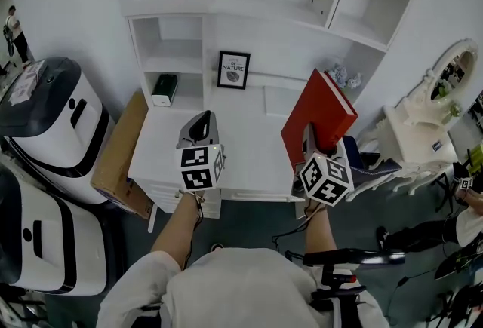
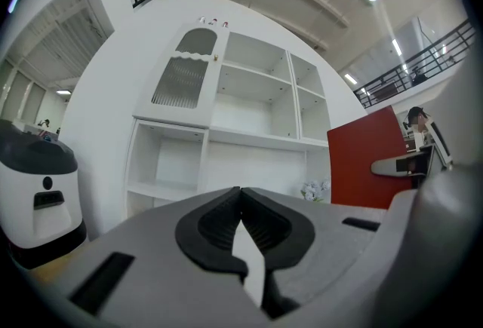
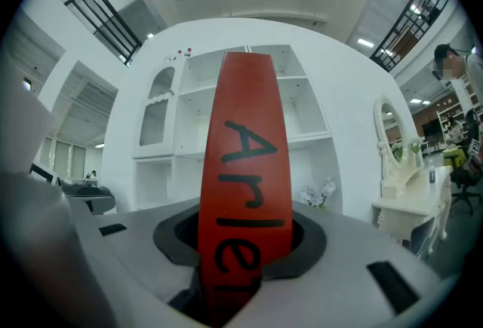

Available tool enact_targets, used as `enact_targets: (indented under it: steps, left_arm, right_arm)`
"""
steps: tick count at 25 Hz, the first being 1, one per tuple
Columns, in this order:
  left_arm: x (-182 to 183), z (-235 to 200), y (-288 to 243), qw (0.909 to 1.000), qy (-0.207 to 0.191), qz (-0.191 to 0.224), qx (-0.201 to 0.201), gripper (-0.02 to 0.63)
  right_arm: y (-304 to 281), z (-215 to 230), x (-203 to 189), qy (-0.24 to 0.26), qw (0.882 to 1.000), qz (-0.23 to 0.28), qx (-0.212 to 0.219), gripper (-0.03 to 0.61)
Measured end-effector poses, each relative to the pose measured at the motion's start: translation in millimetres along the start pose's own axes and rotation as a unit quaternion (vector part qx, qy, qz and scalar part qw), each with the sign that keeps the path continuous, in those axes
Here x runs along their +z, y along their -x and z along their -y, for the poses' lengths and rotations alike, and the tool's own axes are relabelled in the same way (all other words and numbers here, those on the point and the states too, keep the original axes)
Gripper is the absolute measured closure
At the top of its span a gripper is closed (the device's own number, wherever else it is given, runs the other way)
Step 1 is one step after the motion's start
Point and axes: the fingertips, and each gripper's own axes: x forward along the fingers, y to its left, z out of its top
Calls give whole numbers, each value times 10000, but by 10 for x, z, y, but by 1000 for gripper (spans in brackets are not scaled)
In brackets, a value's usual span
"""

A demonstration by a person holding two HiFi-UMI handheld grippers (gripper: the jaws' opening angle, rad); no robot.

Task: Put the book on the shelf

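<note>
A red book (image 1: 317, 117) is clamped upright in my right gripper (image 1: 313, 144), tilted above the right part of the white shelf unit's (image 1: 249, 25) desk surface. In the right gripper view its spine (image 3: 245, 183) with black lettering stands between the jaws, which press on both sides. My left gripper (image 1: 200, 125) hovers over the left part of the desk surface, shut with nothing in it; its black pads (image 2: 260, 232) meet at the tips. The red book (image 2: 362, 164) also shows at the right of the left gripper view.
On the shelf stand a framed picture (image 1: 233, 69), a small dark green box (image 1: 164, 89) in a left cubby, and pale flowers (image 1: 343, 78) at the right. A brown cardboard sheet (image 1: 121, 153) leans at the left beside white machines (image 1: 49, 119). A white vanity with mirror (image 1: 438, 104) is at the right.
</note>
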Motion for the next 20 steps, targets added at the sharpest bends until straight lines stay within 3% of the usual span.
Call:
enact_targets:
  steps: [10, 20]
  left_arm:
    - [94, -292, -600, 9999, 36, 66, -85, 606]
    - [-300, -283, -982, 9994, 128, -333, 13, 606]
  right_arm:
    - [-561, -19, 0, 16, 9999, 20, -137, 405]
    - [-947, 197, -351, -70, 9993, -345, -116, 405]
